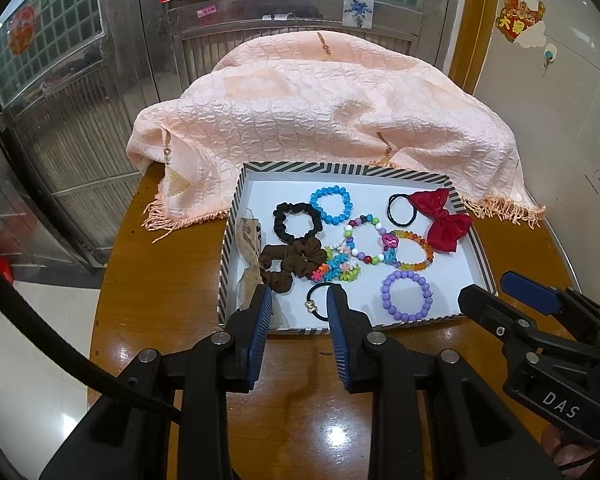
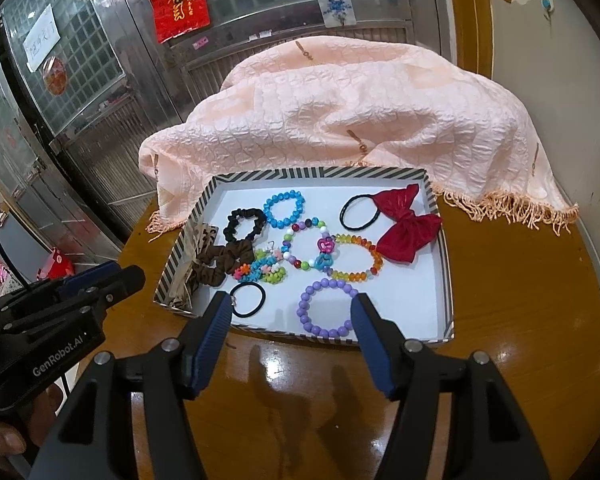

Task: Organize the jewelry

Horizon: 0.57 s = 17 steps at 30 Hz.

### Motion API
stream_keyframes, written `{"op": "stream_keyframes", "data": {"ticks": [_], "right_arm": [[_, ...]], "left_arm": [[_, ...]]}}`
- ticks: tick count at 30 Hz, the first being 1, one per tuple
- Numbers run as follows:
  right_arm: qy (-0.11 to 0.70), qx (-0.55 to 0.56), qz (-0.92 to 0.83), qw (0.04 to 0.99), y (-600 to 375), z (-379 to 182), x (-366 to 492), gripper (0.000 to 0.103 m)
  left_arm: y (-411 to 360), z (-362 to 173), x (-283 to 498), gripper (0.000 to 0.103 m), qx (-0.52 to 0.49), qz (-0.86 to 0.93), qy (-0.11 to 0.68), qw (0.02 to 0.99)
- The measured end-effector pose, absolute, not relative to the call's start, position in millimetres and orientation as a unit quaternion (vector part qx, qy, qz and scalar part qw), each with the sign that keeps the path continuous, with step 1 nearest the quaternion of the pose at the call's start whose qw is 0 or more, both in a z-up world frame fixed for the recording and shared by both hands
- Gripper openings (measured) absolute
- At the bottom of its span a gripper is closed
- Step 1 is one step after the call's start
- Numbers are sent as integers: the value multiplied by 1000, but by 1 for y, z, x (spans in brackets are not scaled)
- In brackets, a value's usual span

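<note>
A striped box (image 1: pixel 230 224) (image 2: pixel 446 280) with a white floor holds the jewelry. Inside lie a blue bead bracelet (image 1: pixel 331 204) (image 2: pixel 284 210), a purple bead bracelet (image 1: pixel 407 296) (image 2: pixel 326 308), an orange bead bracelet (image 1: pixel 414 250), a multicolour bead bracelet (image 2: pixel 306 246), a black scrunchie (image 1: pixel 296 222), a brown scrunchie (image 1: pixel 292 260), a red bow hair tie (image 1: pixel 444 216) (image 2: pixel 408 228) and a thin black hair tie (image 1: pixel 320 304) (image 2: pixel 248 300). My left gripper (image 1: pixel 298 300) is open and empty at the box's near edge, over the thin black hair tie. My right gripper (image 2: pixel 290 308) is open and empty before the purple bracelet.
The box stands on a round glossy wooden table (image 1: pixel 300 392) (image 2: pixel 520 320). A peach quilted cloth (image 1: pixel 324 120) (image 2: pixel 340 120) is draped over something behind the box. Metal doors stand behind, a wall at the right.
</note>
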State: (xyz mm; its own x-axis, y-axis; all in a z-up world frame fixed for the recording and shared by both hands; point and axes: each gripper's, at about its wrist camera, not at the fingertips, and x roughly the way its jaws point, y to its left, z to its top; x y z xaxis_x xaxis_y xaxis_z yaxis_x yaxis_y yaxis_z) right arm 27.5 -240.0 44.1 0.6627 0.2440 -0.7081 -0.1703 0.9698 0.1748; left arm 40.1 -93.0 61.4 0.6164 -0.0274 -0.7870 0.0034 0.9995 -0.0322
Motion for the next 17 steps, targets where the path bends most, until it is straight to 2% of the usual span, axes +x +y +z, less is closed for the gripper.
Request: {"op": "stream_keyframes", "data": {"ticks": [17], "right_arm": [[398, 49, 114, 909, -240, 41, 32, 65]], "left_arm": [[-95, 56, 44, 12, -10, -16, 428, 903]]}}
